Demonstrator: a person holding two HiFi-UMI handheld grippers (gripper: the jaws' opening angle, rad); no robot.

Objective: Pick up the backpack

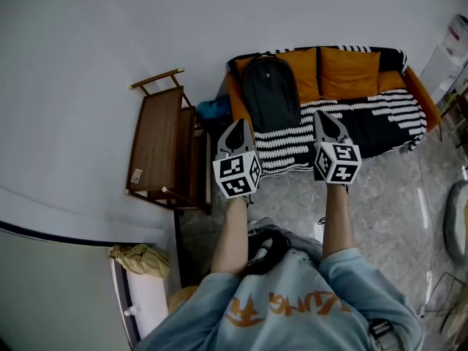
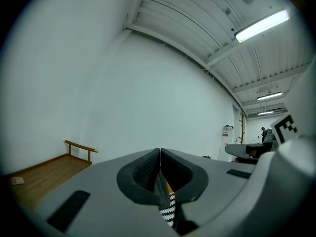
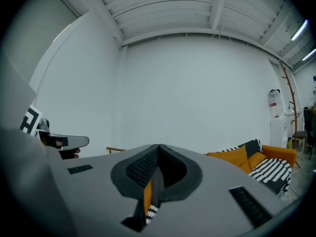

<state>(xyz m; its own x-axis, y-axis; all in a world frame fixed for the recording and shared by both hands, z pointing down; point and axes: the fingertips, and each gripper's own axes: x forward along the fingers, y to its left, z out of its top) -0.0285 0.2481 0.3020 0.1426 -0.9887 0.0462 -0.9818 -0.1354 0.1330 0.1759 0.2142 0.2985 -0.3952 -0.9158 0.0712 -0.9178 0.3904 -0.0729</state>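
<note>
Sofa [image 1: 387, 119] | backpack [image 1: 270, 93] upright against orange cushion [image 1: 306, 79], long axis vertical | left hand-held gripper [image 1: 238, 124], right hand-held gripper [image 1: 323, 117]: closed

We record the right gripper [image 3: 159, 147], jaws pressed together with nothing between them, facing a white wall [image 3: 197, 93]. To the right: an orange sofa [image 3: 284, 155], orange cushions [image 3: 234, 157], a black-and-white striped throw [image 3: 272, 172]. At the left edge: the left gripper [image 3: 64, 142] with its marker cube. Low against the wall: a wooden rail [image 3: 116, 150]. Above: a ribbed white ceiling [image 3: 168, 9].
</note>
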